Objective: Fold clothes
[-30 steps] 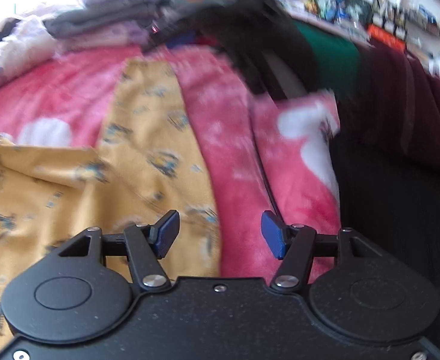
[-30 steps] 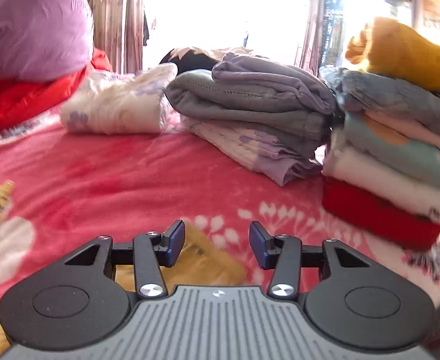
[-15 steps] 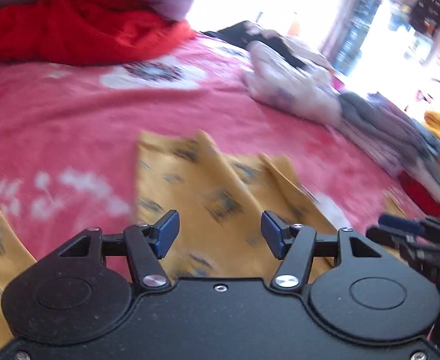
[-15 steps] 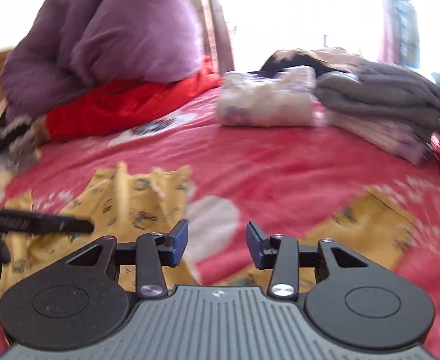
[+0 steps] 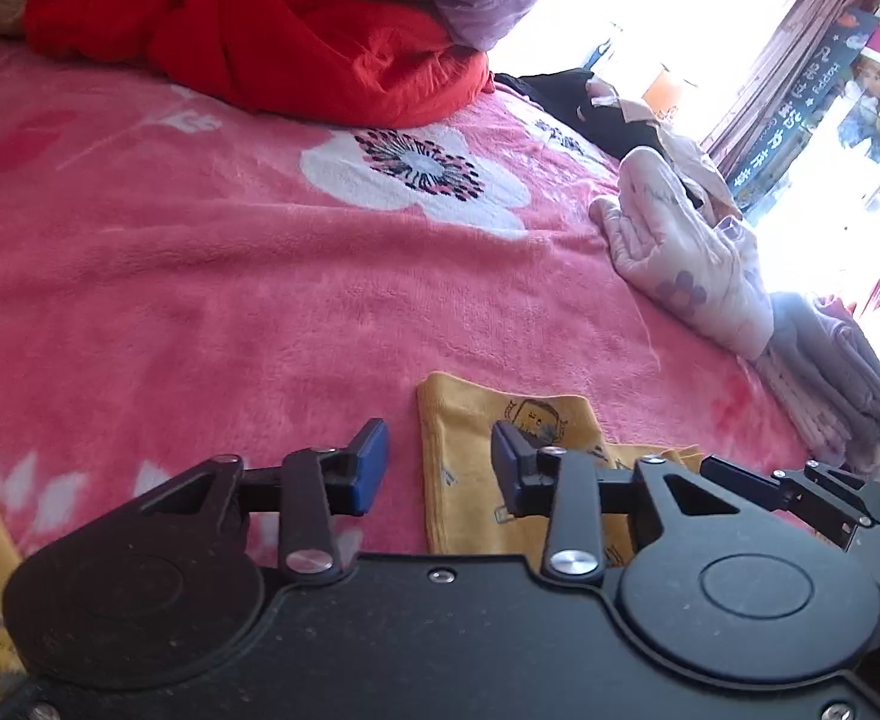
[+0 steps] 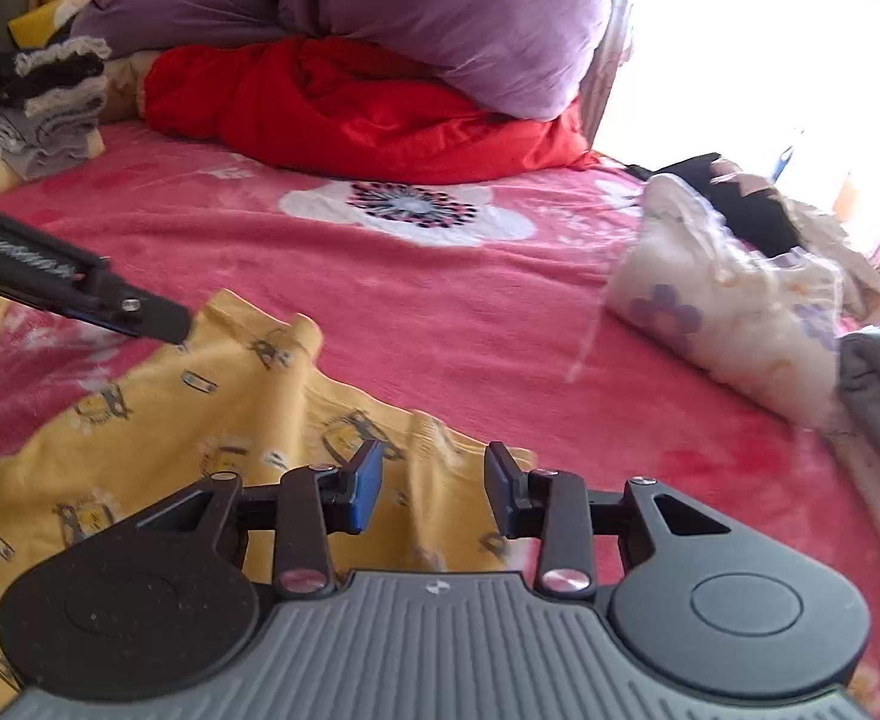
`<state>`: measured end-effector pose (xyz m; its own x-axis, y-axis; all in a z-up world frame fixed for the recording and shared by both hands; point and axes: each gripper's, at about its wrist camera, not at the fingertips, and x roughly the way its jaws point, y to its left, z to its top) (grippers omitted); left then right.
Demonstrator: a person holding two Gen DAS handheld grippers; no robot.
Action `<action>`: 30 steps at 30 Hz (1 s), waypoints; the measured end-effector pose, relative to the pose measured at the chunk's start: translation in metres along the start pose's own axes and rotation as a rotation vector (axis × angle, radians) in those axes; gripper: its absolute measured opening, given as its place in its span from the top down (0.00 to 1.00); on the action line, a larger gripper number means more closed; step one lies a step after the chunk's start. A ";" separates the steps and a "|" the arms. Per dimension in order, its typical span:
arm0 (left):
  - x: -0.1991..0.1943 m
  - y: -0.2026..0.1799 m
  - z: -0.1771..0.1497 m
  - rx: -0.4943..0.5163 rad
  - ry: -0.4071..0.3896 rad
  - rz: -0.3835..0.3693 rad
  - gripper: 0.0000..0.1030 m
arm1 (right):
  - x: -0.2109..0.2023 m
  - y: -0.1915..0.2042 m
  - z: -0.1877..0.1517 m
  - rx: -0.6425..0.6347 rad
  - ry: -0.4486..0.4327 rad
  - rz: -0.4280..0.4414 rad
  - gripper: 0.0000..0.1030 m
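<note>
Both grippers, left gripper (image 5: 440, 468) and right gripper (image 6: 434, 489), hover with fingers parted and just narrowed, empty, each bracketing an edge of the yellow garment (image 6: 200, 420) spread on the bed (image 6: 470, 312), presumably ready for pinching.

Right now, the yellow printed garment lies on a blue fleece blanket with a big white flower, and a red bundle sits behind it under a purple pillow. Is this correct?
Not quite: the fleece blanket is pink, not blue, as the right wrist view shows. The rest holds: the yellow printed garment lies on it, the blanket has a big white flower, and the red bundle sits behind under the purple pillow.

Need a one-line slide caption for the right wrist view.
Right gripper poised open over the yellow printed garment on the pink floral blanket, left gripper at its far corner.
</note>
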<state>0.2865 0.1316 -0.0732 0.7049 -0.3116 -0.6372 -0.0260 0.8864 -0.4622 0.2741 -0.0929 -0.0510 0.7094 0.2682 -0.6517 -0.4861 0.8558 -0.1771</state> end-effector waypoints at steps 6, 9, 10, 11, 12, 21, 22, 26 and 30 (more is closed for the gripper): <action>0.013 -0.009 0.001 0.071 0.011 0.003 0.96 | 0.003 -0.005 -0.009 -0.001 -0.001 -0.013 0.97; 0.011 -0.009 0.002 0.093 -0.004 0.014 0.98 | -0.008 -0.037 -0.017 0.169 -0.057 0.012 0.97; 0.008 -0.008 0.004 0.093 -0.019 0.020 0.98 | -0.013 -0.049 -0.022 0.229 -0.076 0.016 0.97; 0.006 -0.006 0.006 0.092 -0.033 0.025 0.98 | -0.017 -0.063 -0.028 0.294 -0.096 0.024 0.97; 0.004 -0.004 0.007 0.089 -0.040 0.034 0.98 | -0.020 -0.076 -0.034 0.347 -0.104 0.029 0.97; 0.007 0.000 0.006 0.095 -0.050 0.082 0.99 | -0.014 -0.141 -0.075 0.591 -0.077 0.032 0.97; 0.007 0.000 0.005 0.097 -0.054 0.085 0.99 | -0.012 -0.141 -0.075 0.591 -0.075 0.039 0.97; 0.005 0.001 0.006 0.086 -0.076 0.091 0.99 | -0.008 -0.143 -0.072 0.605 -0.082 0.062 0.96; 0.003 -0.001 0.006 0.091 -0.089 0.103 0.99 | -0.002 -0.145 -0.071 0.608 -0.078 0.073 0.96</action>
<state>0.2924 0.1319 -0.0712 0.7618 -0.1893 -0.6195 -0.0403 0.9407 -0.3370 0.3071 -0.2494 -0.0764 0.7317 0.3475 -0.5864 -0.1734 0.9269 0.3329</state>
